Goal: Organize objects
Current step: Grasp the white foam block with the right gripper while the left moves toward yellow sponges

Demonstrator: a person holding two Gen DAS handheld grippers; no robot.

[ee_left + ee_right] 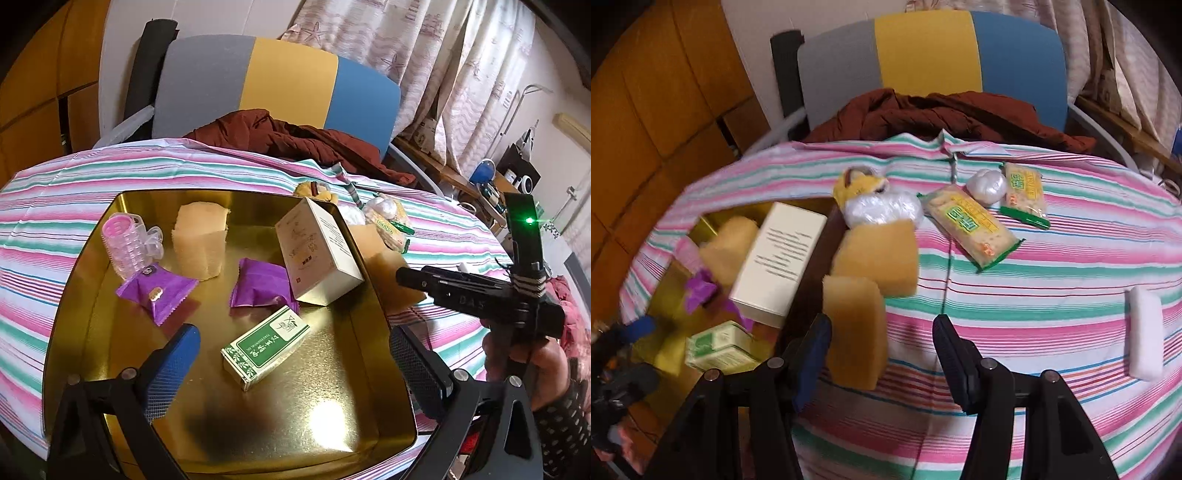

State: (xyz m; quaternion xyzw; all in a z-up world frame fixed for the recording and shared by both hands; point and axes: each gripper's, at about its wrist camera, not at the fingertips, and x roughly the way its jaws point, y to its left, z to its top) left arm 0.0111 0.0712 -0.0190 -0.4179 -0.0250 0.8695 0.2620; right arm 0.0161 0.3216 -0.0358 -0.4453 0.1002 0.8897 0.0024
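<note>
A: 2 grippers are in view. What does each one do?

B: Left gripper (291, 373) hangs over the gold tin (207, 435) with its jaws wide apart and nothing between them. Right gripper (882, 350) also has its jaws apart. A sponge (855, 332) is just beside its left finger, but the picture is blurred there, so I cannot tell if the pad touches it.

A: What lies in the tin?

B: 2 purple packets (157, 291), a green box (266, 347), a white box (317, 251) leaning on the right wall, a pale sponge block (199, 240) and a pink roller (127, 243).

A: And outside the tin?

B: On the striped cloth (1034, 295), a second sponge (879, 258) lies against the tin's right side. Behind it is a plush toy (860, 184), then 2 cracker packs (971, 229) and a white ball (986, 186) between them. A white bar (1145, 339) lies well apart, at the right.
</note>
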